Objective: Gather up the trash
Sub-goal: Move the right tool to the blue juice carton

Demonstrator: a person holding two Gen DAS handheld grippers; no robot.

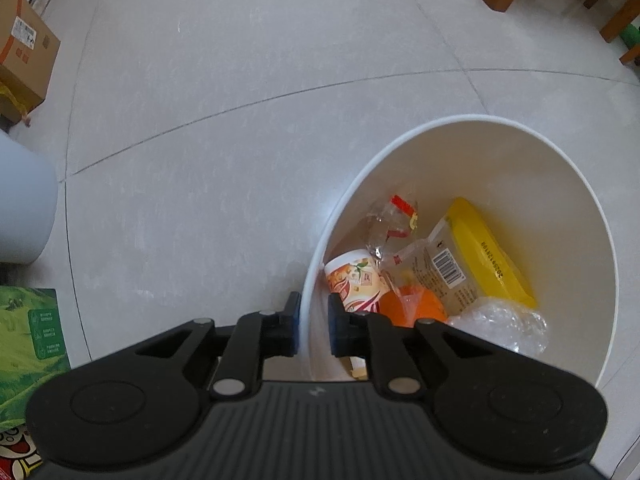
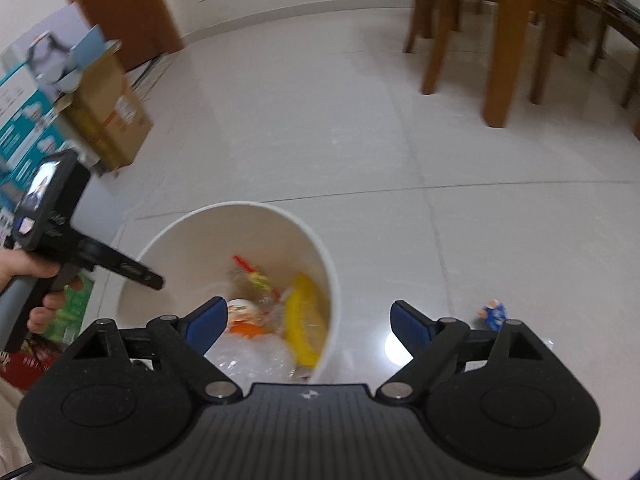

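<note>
Blue-padded fingers of the left gripper pinch the white bin's rim. The right gripper gapes wide, empty, above it. Inside lie a paper cup, yellow packet and clear wrappers. One blue wrapper remains on the floor.

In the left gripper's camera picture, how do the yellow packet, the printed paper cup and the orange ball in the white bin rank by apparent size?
1. yellow packet, clearly the largest.
2. printed paper cup.
3. orange ball, partly covered by wrappers, so its place against the cup is unsure.
All lie inside the white bin.
</note>
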